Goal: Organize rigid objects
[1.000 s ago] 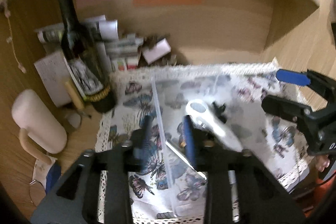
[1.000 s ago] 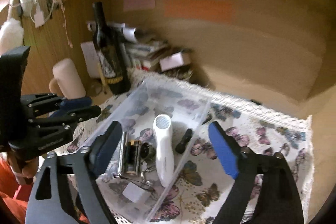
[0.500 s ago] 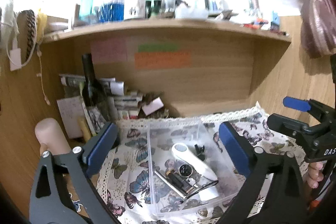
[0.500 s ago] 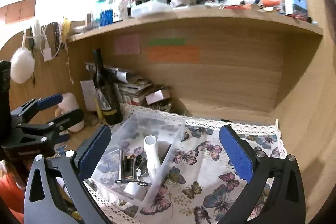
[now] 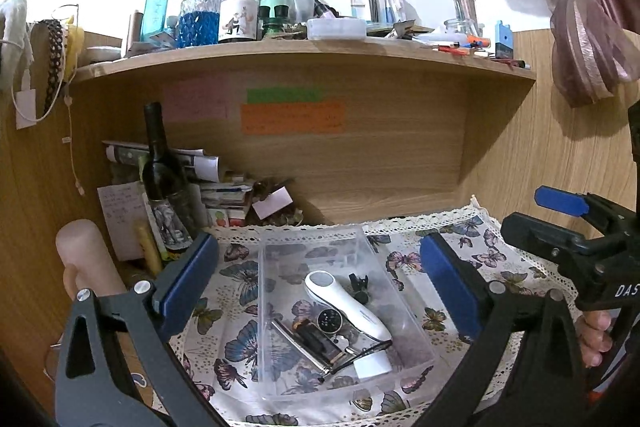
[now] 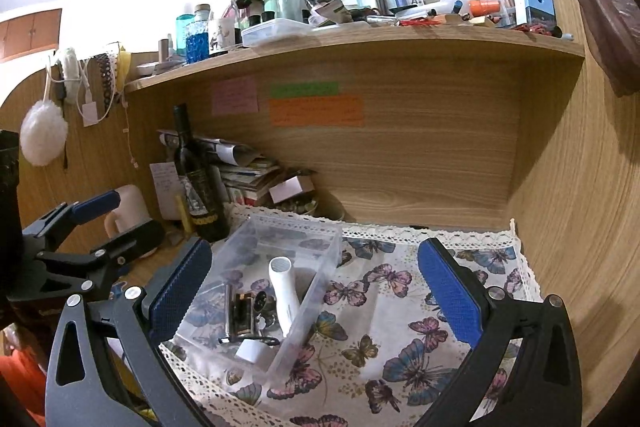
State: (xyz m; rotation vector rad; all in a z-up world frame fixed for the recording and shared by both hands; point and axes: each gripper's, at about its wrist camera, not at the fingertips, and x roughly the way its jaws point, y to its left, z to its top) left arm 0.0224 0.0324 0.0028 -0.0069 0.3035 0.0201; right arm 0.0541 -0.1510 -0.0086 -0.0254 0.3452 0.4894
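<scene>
Clear bin [image 5: 416, 331] on butterfly cloth [image 6: 400, 355]; white handheld device [image 5: 348, 303] inside. My left tongs [image 5: 320, 287], right tongs [image 6: 312, 291] spread wide above bin, empty.

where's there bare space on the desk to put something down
The butterfly cloth is bare from the clear bin across to the right wooden wall, and back to the lace edge. Left of the bin is crowded: wine bottle, paper stack. The bin already holds small items.

Clear plastic bin [image 5: 280, 379] on your butterfly cloth.
Inside, you see a white handheld device [image 5: 347, 303] lying diagonally, a battery [image 5: 316, 341], a round metal piece [image 5: 329, 321], a black clip [image 5: 360, 286].
</scene>
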